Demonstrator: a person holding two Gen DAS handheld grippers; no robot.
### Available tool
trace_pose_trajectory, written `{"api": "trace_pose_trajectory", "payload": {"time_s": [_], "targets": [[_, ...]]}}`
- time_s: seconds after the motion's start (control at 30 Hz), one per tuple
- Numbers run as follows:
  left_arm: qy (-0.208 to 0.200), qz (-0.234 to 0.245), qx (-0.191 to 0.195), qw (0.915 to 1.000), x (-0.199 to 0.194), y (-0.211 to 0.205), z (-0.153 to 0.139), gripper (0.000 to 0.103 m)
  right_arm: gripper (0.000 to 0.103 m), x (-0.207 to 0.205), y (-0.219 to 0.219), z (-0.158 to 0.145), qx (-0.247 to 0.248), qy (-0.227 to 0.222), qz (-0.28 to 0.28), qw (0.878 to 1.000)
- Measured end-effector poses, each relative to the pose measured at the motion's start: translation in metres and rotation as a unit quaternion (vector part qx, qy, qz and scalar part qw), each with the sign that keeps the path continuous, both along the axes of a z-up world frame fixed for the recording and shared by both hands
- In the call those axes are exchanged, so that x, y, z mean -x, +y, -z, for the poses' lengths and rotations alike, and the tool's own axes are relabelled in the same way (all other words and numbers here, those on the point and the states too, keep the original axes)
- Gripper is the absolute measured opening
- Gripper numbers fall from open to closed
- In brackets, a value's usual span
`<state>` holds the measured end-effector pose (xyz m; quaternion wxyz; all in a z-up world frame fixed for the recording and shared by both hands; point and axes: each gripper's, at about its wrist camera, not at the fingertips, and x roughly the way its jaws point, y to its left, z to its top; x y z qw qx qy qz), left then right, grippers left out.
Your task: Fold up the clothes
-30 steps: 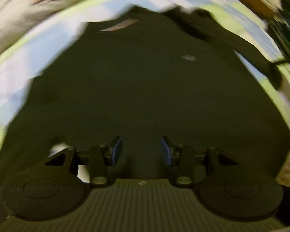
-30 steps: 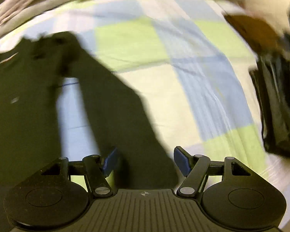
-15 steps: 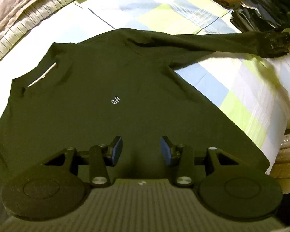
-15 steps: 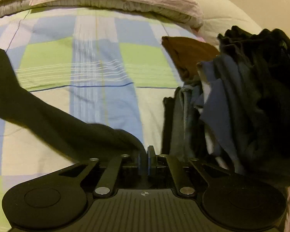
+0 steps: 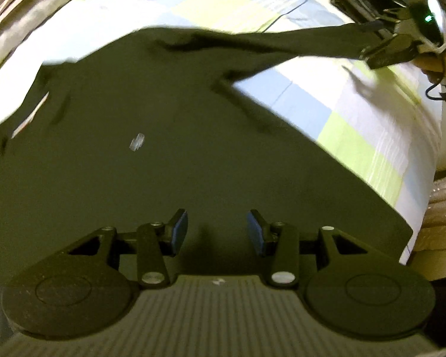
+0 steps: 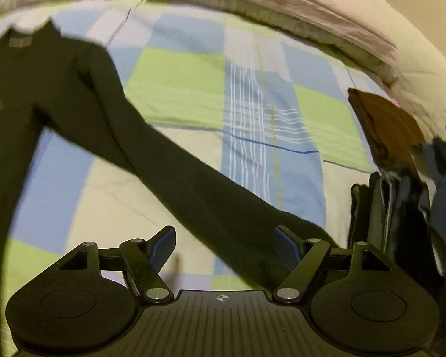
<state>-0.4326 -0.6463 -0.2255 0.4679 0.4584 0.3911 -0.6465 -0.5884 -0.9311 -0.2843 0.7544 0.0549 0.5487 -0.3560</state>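
Observation:
A dark long-sleeved shirt (image 5: 163,148) lies spread front-up on the checked bedsheet (image 5: 356,125), with a small pale logo on its chest. My left gripper (image 5: 217,229) hovers over the shirt's lower body, open, with nothing between its blue pads. The shirt's sleeve (image 6: 208,184) stretches straight out to the side, and its cuff end lies under my right gripper (image 6: 224,244). That gripper's jaws are opening and the pads stand clear of the cloth. In the left wrist view, the right gripper (image 5: 367,40) shows at the sleeve's (image 5: 297,41) far end.
A heap of dark clothes (image 6: 416,202) lies right of the sleeve end, with a brown folded garment (image 6: 386,125) behind it. Pillows and a rolled duvet (image 6: 282,9) line the far side. The bed's edge (image 5: 440,208) drops away on the right in the left wrist view.
The right gripper, shut on the sleeve's cuff half a second ago, has opened wide and rolled; the sleeve lies stretched out. The left gripper has shifted slightly over the shirt's body.

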Motion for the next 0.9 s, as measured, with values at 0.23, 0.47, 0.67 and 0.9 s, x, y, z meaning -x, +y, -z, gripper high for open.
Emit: {"api": "trace_pose_trajectory", "payload": {"time_s": [0.23,0.47,0.67,0.9], "targets": [[0.009,0.025,0.023,0.9994,0.025,-0.044,0.003,0.040,0.002,0.016,-0.011,0.034,-0.017,0.093,-0.098,0.991],[0.019,0.019,0.020,0.9994,0.034,-0.056,0.002,0.040,0.002,0.001,-0.058,-0.030,0.121,0.060,-0.093,0.986],[0.018,0.004,0.012,0.9998,0.034,-0.051,0.003,0.042,0.064,-0.021,-0.107,-0.027,0.148,0.059,-0.038,0.986],[0.016,-0.027,-0.020,0.9993,0.022,-0.030,0.020,0.044,0.064,-0.003,-0.085,-0.004,-0.017,-0.046,0.015,0.999]]}}
